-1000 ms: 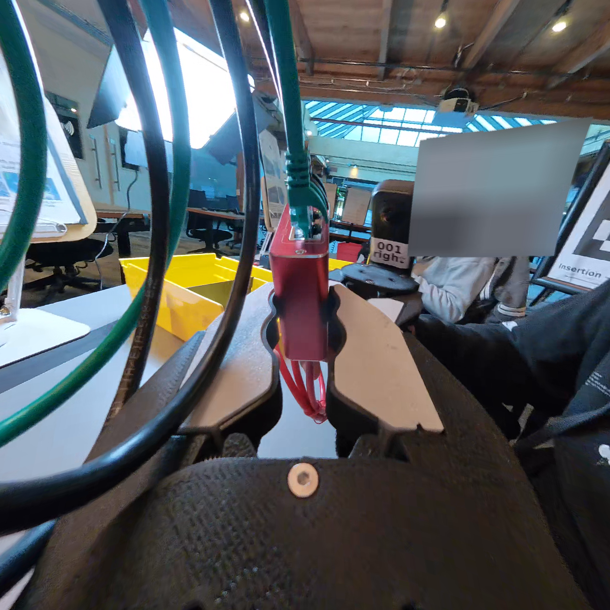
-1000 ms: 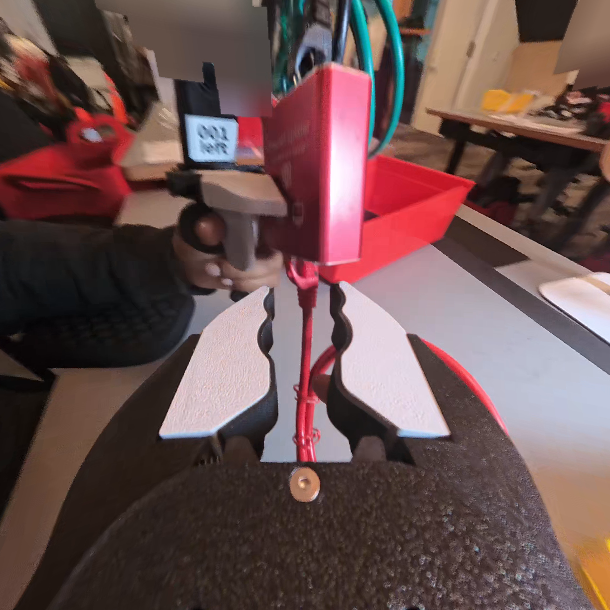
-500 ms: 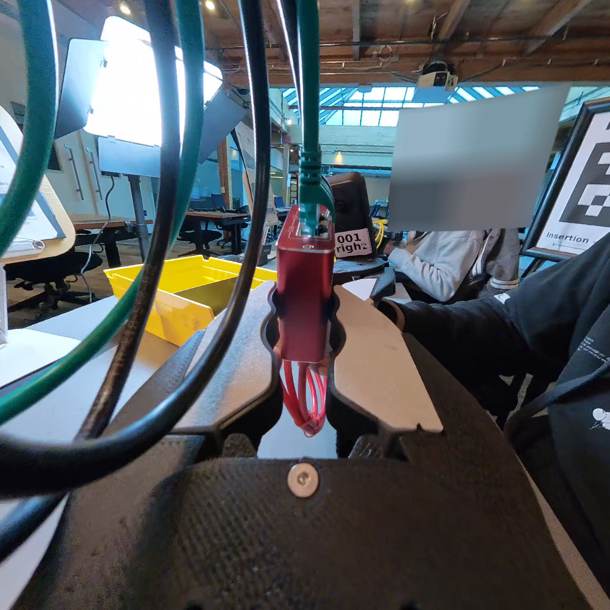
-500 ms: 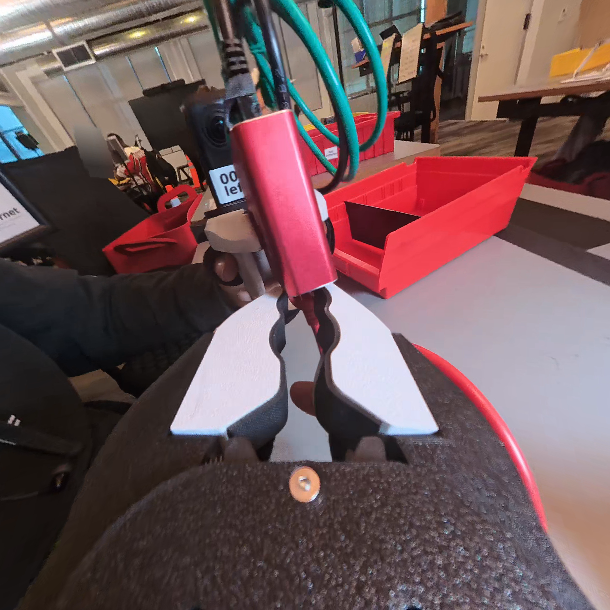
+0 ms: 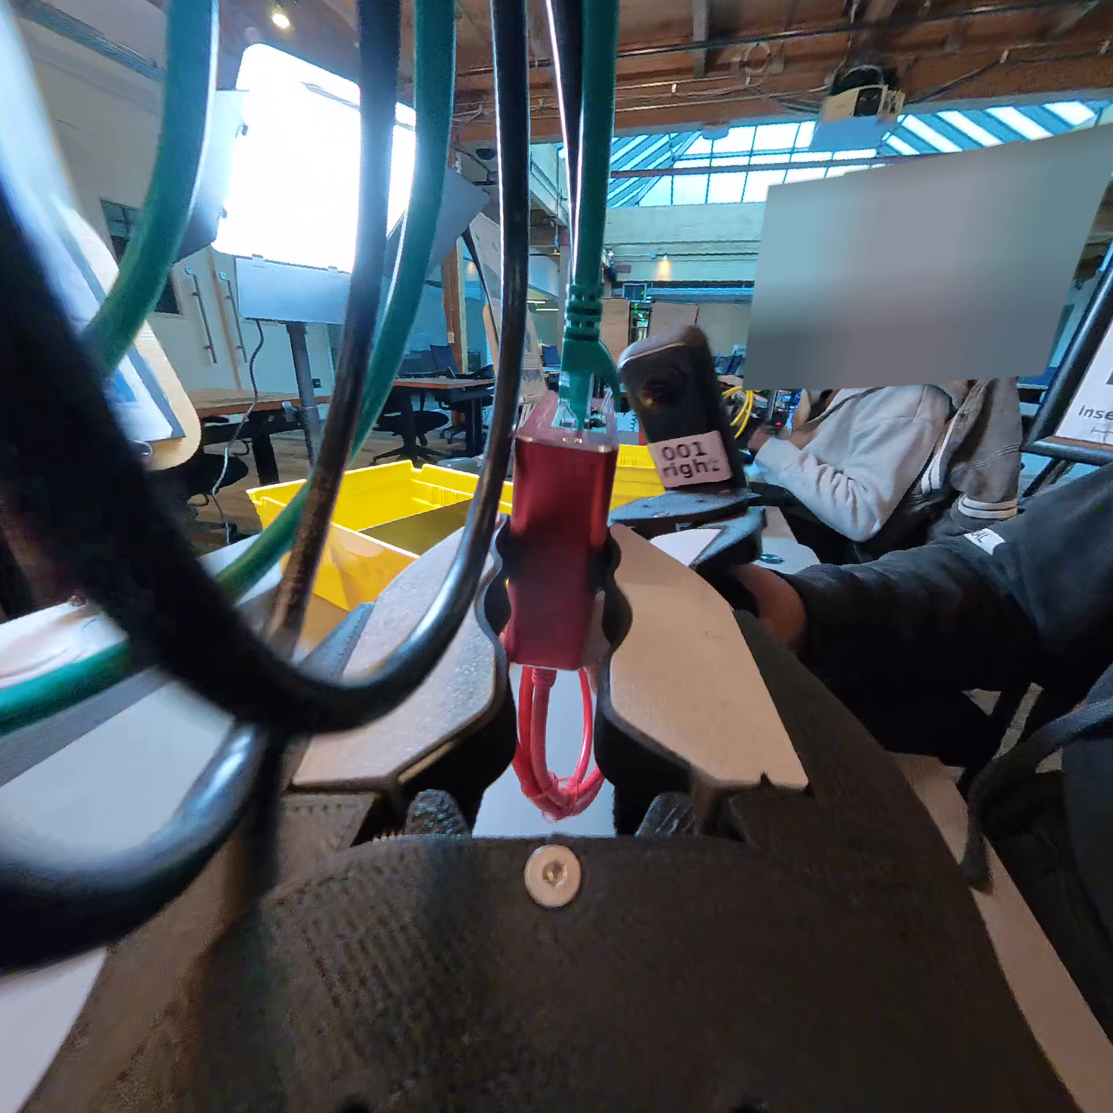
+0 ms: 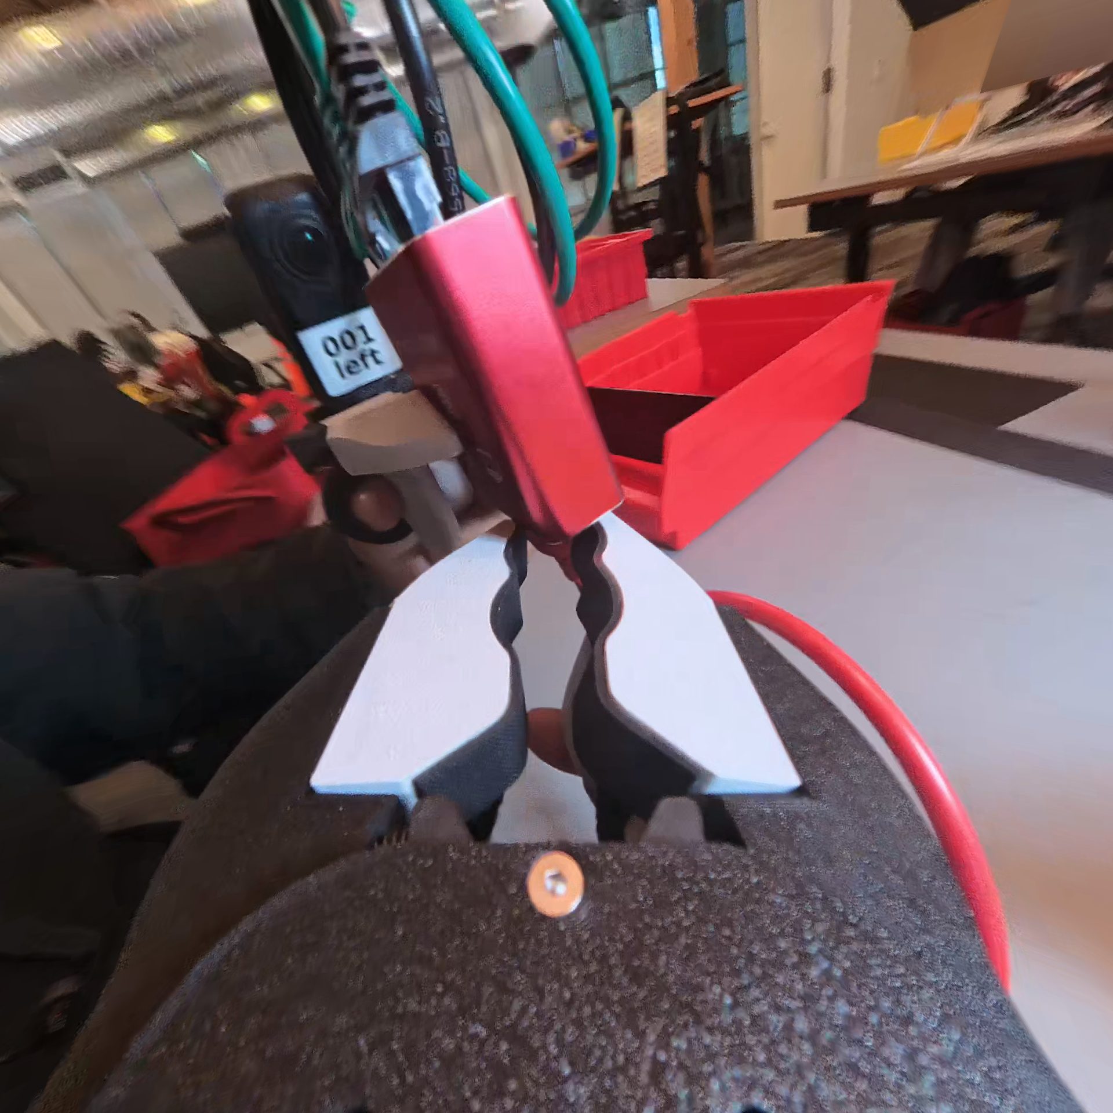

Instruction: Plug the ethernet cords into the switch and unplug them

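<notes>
Left hand-held gripper [image 5: 554,578] clamps upright red switch [image 5: 557,542]; right hand-held gripper [image 6: 554,560] pinches red cord [image 6: 903,753] beneath.

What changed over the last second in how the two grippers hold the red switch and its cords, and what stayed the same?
The right gripper closed: a second ago its fingers stood apart around the red cord below the switch; now they pinch its plug at the switch's lower end. In its view the switch went from upright to tilted. Unchanged: the left gripper clamps the switch, and the green cord is plugged into its top.
</notes>
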The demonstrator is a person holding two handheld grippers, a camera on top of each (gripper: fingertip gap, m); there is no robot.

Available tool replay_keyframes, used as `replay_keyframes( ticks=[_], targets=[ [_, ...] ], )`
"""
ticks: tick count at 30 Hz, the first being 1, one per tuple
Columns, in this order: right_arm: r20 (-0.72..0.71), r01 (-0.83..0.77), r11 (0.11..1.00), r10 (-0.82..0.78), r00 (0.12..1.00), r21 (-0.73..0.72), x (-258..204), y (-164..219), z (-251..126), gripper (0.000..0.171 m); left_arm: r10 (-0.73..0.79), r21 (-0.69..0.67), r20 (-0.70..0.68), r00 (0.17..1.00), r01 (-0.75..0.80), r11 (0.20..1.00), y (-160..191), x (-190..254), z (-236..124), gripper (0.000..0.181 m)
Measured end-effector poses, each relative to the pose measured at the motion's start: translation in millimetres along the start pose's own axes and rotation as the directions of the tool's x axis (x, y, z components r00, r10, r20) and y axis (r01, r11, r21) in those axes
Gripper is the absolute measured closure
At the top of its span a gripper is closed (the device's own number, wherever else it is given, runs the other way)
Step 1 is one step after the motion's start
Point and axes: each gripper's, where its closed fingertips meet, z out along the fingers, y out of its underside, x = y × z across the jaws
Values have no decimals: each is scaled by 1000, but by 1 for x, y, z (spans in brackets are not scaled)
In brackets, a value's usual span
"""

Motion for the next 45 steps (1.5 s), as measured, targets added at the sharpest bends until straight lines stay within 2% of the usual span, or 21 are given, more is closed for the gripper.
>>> replay_keyframes(
  ticks=[2,5,6,7,8,9,10,11,14,18,23,28,32,35,37,39,42,44,45],
  targets=[
    [64,-69,998,69,996,11,-5,1,0,156,24,-1,-8,1000,-24,1000,-2,4,1,157],
    [81,-31,999,30,996,19,-8,2,-1,156,-6,23,-39,999,7,1000,-4,7,2,155],
    [-7,15,998,-15,1000,-64,7,17,3,157,-18,85,-101,995,27,996,-15,16,1,154],
    [-98,127,984,-140,985,-126,24,33,3,157,-90,197,-239,967,139,970,-44,35,-4,155],
    [-60,145,981,-153,986,-126,18,39,3,157,-87,245,-280,956,159,956,-65,44,-7,155],
    [-18,136,989,-137,990,-62,4,26,2,157,2,259,-196,981,50,965,-74,43,-7,154],
    [-15,191,982,-191,981,-8,-6,8,1,157,80,244,-111,991,-51,968,-75,36,-10,154],
    [1,222,975,-222,975,32,-16,-9,0,157,72,226,-81,994,-52,973,-73,27,-14,154],
    [80,180,984,-180,980,16,-27,-29,-8,157,-55,219,-11,998,57,974,-60,-10,-31,154],
    [81,116,993,-118,990,20,-11,-44,-37,156,-106,147,105,989,90,985,-35,-46,-40,155],
    [-103,177,984,-176,979,-3,36,-94,-91,157,-84,-33,211,974,93,995,9,-66,-31,155],
    [-319,207,960,-259,912,-186,121,-123,-133,157,-16,-199,189,982,54,978,44,-56,-13,155],
    [-445,130,932,-280,850,-339,211,-108,-156,157,-2,-282,161,987,48,958,66,-47,-3,155],
    [-527,-26,877,-265,807,-480,272,-63,-178,157,22,-325,149,989,28,945,75,-44,0,155],
    [-600,-109,796,-352,718,-596,306,-34,-202,156,34,-346,151,988,21,938,79,-44,0,155],
    [-630,-128,747,-441,639,-653,316,-28,-220,145,33,-372,162,986,30,928,83,-45,-1,155],
    [-672,-95,761,-499,547,-642,302,-52,-228,123,20,-408,158,987,47,912,90,-46,-1,156],
    [-663,26,770,-566,490,-638,275,-77,-219,121,-1,-443,162,987,73,894,97,-46,-1,156],
    [-632,106,778,-575,519,-619,254,-84,-202,123,-13,-465,159,987,87,881,101,-45,-1,156]
  ],
)
